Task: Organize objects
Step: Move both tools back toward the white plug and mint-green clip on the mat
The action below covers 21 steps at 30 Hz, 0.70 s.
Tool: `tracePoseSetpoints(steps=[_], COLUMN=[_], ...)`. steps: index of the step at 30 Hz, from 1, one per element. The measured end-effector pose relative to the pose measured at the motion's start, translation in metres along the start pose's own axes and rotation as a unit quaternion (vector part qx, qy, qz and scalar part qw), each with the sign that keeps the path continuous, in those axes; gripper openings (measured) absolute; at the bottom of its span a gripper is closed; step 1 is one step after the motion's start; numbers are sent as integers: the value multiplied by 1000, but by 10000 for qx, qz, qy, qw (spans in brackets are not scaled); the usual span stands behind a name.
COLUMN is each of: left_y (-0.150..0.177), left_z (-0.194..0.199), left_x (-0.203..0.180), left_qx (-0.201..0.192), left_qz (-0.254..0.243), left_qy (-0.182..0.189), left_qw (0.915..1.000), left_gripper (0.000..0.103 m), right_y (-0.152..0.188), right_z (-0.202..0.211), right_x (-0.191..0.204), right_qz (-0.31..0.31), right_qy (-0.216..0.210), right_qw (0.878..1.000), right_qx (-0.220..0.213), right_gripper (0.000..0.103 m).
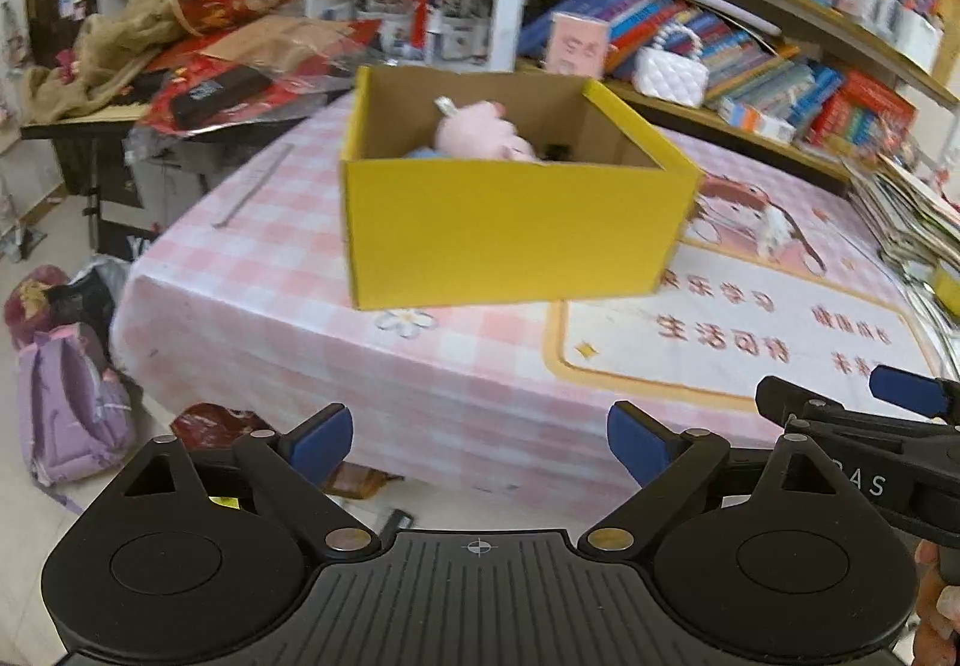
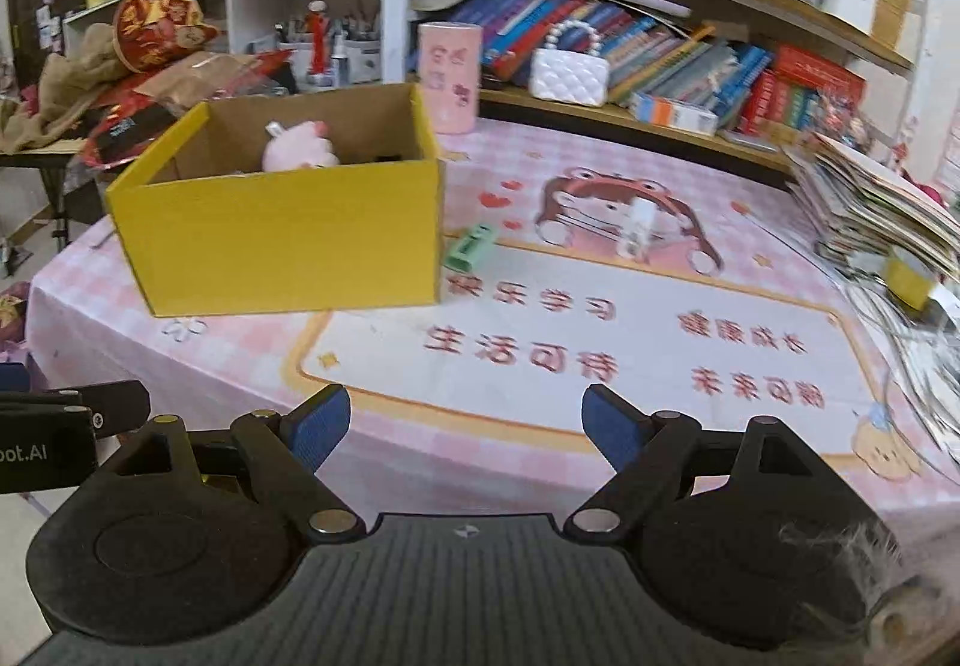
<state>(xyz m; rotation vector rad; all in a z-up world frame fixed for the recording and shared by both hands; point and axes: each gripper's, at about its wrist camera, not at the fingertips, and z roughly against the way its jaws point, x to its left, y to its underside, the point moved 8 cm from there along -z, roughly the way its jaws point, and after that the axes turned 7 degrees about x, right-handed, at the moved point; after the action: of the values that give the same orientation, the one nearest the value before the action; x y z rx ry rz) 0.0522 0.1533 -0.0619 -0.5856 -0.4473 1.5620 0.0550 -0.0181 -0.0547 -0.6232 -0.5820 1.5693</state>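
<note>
Right now both claws are hovering off the near edge of the worktop [image 2: 600, 342], each spread wide and gripping nothing. One yellow box [image 2: 282, 240] is sitting ahead and left of the right claw [image 2: 465, 423], one pink plush [image 2: 300, 147] already lying inside. Two loose items are waiting outside: a green eraser-like block [image 2: 470, 246] just beside the box's right wall, long axis angling away, and a small white piece [image 2: 637, 228] farther right. The right claw is likely nearer both; the left claw [image 1: 480, 441] is facing the box.
</note>
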Motion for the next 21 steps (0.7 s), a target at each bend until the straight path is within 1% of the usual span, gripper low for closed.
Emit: tracePoseSetpoints(steps=[7, 15, 21], left_y=[-2, -8, -14], left_z=[-3, -13, -23], left_x=[-45, -94, -120], left_qx=[-2, 32, 87], left_qz=[-570, -1100, -1273], left_qy=[418, 812, 953], left_qw=[9975, 9906, 9872], left_gripper=[94, 94, 94], right_y=[13, 25, 26], right_z=[10, 17, 14], right_x=[-39, -88, -112], right_qz=[-409, -928, -1099], right_qy=[422, 923, 1099], right_qw=[9983, 9914, 9878], right_qx=[29, 82, 132], right_gripper=[85, 87, 87])
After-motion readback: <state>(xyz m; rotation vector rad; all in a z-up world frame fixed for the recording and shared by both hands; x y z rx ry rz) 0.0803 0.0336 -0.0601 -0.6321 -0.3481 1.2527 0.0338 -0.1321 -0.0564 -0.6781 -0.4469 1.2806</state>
